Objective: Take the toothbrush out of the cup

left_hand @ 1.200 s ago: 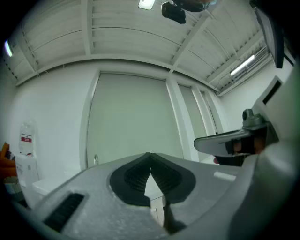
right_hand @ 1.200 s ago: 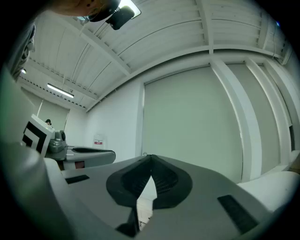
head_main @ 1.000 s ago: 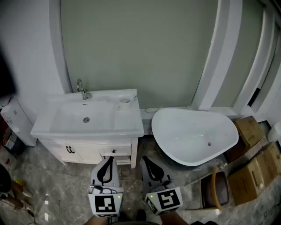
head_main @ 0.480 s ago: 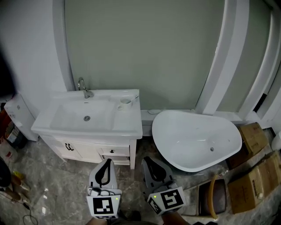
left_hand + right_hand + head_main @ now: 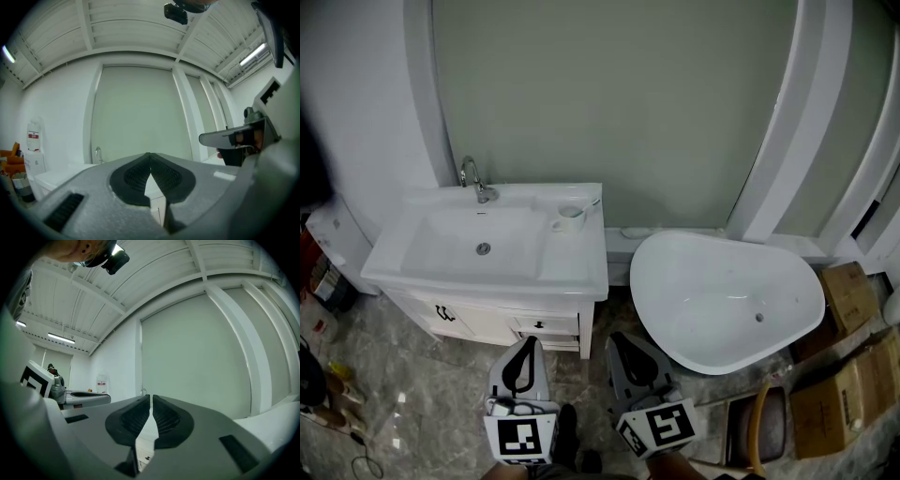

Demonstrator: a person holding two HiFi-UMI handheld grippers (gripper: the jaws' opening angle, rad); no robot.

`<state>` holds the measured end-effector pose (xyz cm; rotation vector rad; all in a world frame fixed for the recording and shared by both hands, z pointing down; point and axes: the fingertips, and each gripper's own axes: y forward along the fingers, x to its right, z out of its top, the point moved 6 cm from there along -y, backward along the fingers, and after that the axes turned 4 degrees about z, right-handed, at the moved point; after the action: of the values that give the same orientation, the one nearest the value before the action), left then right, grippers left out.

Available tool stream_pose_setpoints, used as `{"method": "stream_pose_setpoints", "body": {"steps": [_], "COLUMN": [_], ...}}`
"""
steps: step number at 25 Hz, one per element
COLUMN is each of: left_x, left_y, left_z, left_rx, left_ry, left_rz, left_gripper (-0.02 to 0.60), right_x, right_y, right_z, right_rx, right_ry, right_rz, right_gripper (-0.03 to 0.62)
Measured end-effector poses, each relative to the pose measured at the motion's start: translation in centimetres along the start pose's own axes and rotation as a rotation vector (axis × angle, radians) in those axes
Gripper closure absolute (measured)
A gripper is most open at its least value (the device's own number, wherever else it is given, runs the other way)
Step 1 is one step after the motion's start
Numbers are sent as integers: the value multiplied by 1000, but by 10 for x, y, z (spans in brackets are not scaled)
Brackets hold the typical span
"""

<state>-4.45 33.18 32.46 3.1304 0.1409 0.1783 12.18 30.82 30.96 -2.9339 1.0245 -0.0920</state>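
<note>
I hold the left gripper (image 5: 531, 341) and right gripper (image 5: 617, 339) low and level, well short of the washbasin (image 5: 577, 274), judging the reach not yet begun. Both have their jaws closed on nothing. The toothbrush (image 5: 590, 202) leans in the white cup (image 5: 570, 218) at the basin's back right corner. A white bathtub (image 5: 727, 305) stands beside it on the marble floor (image 5: 441, 394).

cup (image 5: 570, 217): small, white, upright, open mouth up, with what looks like a handle on its left side
cup place: right rear corner of the white washbasin top (image 5: 574, 261), on the flat ledge beside the bowl
toothbrush (image 5: 589, 203): thin and pale; too small to tell which end is the head
toothbrush pose: stands inside the cup, leaning right, upper end past the rim
task state: toothbrush not yet out
</note>
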Motion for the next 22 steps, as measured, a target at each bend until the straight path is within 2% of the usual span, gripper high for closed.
{"method": "stream_pose_setpoints", "body": {"steps": [8, 15, 22], "left_x": [-30, -68, -85], "left_y": [75, 142, 189], "left_z": [-11, 4, 6], "left_rx": [0, 59, 69], "left_ry": [-21, -27, -28], "left_rz": [-26, -45, -95], "left_gripper": [566, 566, 566], "right_x": [20, 39, 53], "right_y": [74, 144, 183], "right_z": [-13, 0, 4], "right_rx": [-27, -7, 2], "right_ry": [-5, -34, -45], "right_rz": [-12, -44, -91], "right_gripper": [579, 579, 579]}}
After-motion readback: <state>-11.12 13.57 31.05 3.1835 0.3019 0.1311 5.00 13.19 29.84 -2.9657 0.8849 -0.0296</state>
